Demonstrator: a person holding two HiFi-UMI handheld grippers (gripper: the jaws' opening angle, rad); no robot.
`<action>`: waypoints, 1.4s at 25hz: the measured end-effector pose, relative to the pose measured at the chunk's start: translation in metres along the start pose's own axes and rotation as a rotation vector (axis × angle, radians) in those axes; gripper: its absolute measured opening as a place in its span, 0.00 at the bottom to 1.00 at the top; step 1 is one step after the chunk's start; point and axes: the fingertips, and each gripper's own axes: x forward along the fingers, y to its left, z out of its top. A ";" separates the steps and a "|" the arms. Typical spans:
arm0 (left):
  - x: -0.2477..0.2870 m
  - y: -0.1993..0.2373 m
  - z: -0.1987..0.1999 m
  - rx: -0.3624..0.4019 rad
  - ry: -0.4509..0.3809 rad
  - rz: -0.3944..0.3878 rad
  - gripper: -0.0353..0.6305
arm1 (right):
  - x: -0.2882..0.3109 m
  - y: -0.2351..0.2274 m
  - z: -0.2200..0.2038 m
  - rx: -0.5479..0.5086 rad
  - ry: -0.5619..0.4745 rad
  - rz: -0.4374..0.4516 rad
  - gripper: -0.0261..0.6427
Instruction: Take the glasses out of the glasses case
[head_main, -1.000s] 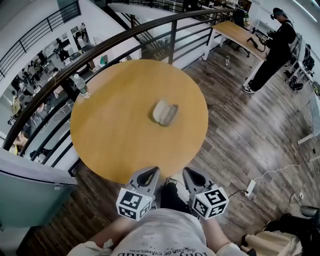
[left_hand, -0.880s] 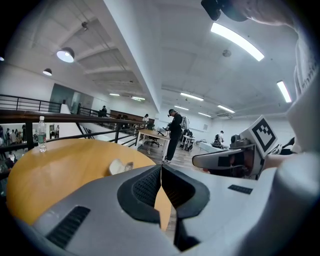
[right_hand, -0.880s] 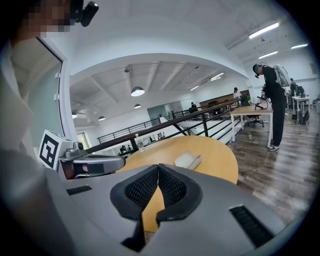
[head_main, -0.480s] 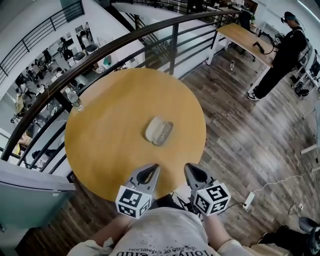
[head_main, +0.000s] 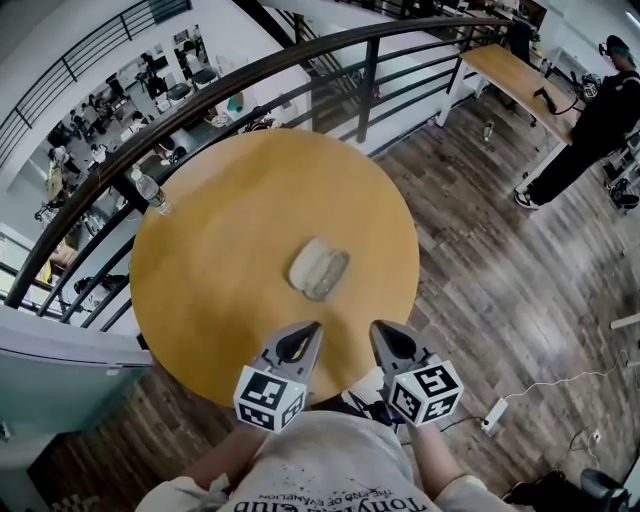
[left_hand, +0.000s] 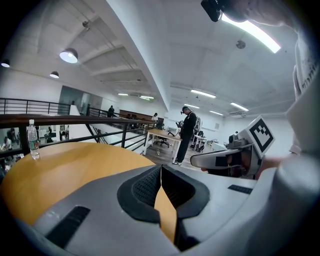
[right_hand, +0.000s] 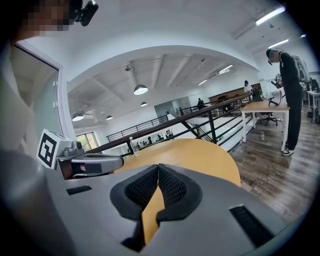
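A pale grey glasses case (head_main: 318, 268) lies closed near the middle of the round wooden table (head_main: 220, 260). No glasses show. My left gripper (head_main: 302, 334) and right gripper (head_main: 385, 333) hover side by side over the table's near edge, short of the case. Both are shut with nothing in them. In the left gripper view the jaws meet at the tip of the left gripper (left_hand: 161, 168). The right gripper view shows the right gripper (right_hand: 158, 167) shut the same way. The case is hidden behind the jaws in both gripper views.
A clear water bottle (head_main: 150, 190) stands at the table's far left edge by the dark railing (head_main: 300, 60). A person in black (head_main: 600, 100) stands at a desk (head_main: 520, 70) far right. Wooden floor surrounds the table; a power strip (head_main: 492, 418) lies near right.
The view has drawn nearer to the table, so the case now sits closer to both grippers. Both grippers stay shut and side by side.
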 end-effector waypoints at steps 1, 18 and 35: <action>0.002 0.001 0.001 -0.007 0.002 0.009 0.09 | 0.002 -0.004 0.000 0.004 0.003 0.001 0.08; 0.014 0.027 0.010 -0.003 0.053 -0.025 0.09 | 0.022 -0.004 0.017 0.019 -0.017 -0.046 0.08; 0.055 0.057 -0.006 0.018 0.115 -0.034 0.09 | 0.052 -0.036 0.008 0.040 0.037 -0.075 0.08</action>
